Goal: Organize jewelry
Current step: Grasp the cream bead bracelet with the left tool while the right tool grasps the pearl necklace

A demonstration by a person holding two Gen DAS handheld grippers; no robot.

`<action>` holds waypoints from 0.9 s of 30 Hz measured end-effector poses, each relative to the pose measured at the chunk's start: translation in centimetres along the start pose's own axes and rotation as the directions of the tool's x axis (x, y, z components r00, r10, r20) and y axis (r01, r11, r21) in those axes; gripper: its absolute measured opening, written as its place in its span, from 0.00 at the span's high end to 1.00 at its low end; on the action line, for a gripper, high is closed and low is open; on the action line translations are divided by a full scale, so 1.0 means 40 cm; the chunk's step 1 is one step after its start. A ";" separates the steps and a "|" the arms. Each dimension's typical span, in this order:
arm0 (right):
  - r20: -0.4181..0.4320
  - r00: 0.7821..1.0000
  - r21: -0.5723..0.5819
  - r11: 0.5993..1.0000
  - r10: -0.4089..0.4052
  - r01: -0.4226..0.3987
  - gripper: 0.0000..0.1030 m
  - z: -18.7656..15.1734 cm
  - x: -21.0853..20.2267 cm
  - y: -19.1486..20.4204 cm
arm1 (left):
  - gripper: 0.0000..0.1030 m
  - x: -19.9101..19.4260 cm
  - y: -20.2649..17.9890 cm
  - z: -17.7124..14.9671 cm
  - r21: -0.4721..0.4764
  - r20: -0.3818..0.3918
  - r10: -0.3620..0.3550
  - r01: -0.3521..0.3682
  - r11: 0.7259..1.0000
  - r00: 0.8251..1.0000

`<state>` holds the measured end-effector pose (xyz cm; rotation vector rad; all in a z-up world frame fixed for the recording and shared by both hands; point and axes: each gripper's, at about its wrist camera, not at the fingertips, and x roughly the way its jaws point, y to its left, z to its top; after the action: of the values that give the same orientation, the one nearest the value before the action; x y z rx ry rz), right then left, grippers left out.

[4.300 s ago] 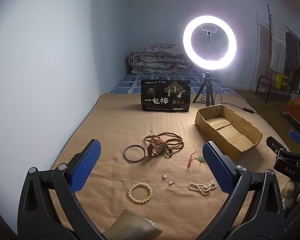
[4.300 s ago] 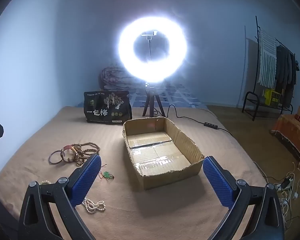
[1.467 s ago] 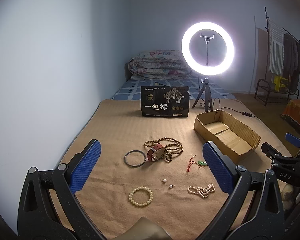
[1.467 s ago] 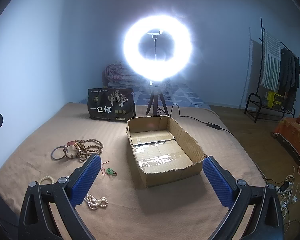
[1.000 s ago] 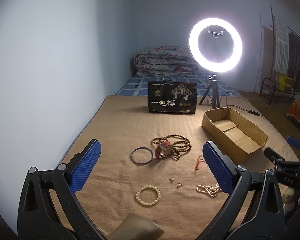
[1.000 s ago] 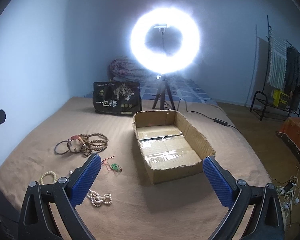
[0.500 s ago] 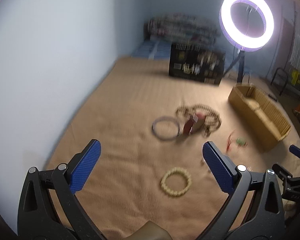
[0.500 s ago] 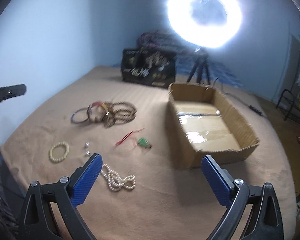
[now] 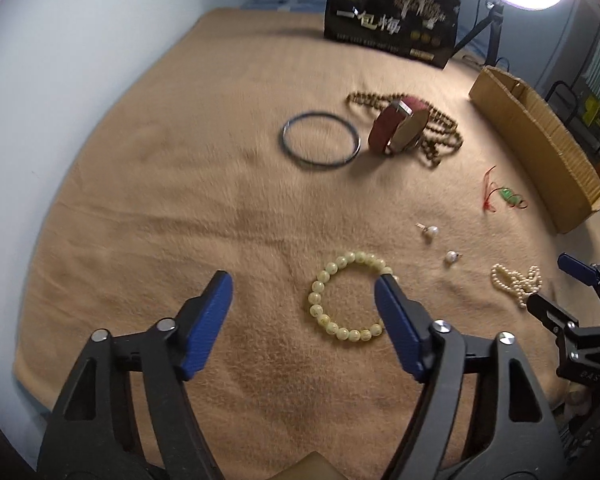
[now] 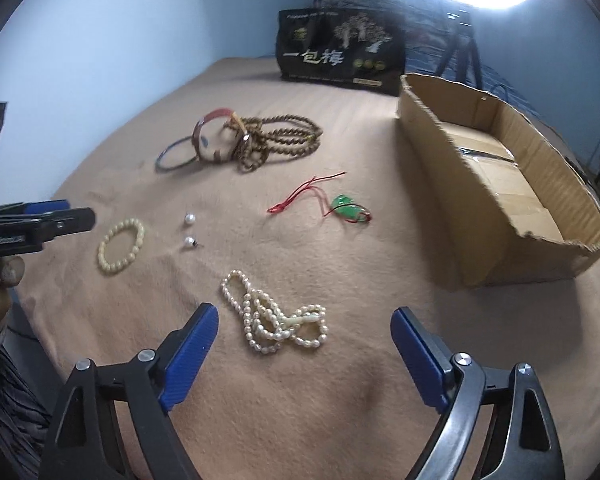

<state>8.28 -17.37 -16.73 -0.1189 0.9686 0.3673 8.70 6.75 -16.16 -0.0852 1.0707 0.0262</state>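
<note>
Pale bead bracelet (image 9: pixel 348 295) flat on the tan blanket (image 9: pixel 180 200), near the front edge, right blue pad of the left tongs (image 9: pixel 303 304) just over its far side. Left tongs spread wide, nothing pinched. Best shifted a little right so one pad lands inside the loop and one outside, then squeezed on a single strand of beads. Right tongs (image 10: pixel 305 344) also spread, poised above the pearl necklace (image 10: pixel 274 318). Cardboard box (image 10: pixel 540 184) open and well apart to the right, likely the drop point
</note>
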 end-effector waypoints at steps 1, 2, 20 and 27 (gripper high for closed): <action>-0.003 1.000 -0.012 1.000 0.002 -0.002 0.13 0.001 0.005 0.006 | 0.33 0.010 0.000 0.000 -0.002 -0.010 -0.002 0.002 1.000 1.000; -0.005 1.000 -0.019 1.000 0.006 -0.006 0.14 0.001 0.010 0.010 | 0.33 0.023 -0.002 0.003 -0.005 -0.019 -0.003 0.003 1.000 1.000; -0.046 0.998 -0.110 0.993 -0.042 0.037 0.29 -0.001 0.076 0.036 | 0.66 0.086 -0.021 0.009 0.002 -0.059 0.004 -0.004 1.000 0.998; -0.024 0.999 -0.131 0.991 -0.021 0.017 0.64 0.000 0.067 0.045 | 0.91 0.087 -0.044 0.015 0.015 -0.050 -0.005 0.006 1.000 0.999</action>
<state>9.00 -15.02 -18.84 -0.2528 0.9678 0.4128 11.00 4.98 -18.81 -0.0753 1.1205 0.0108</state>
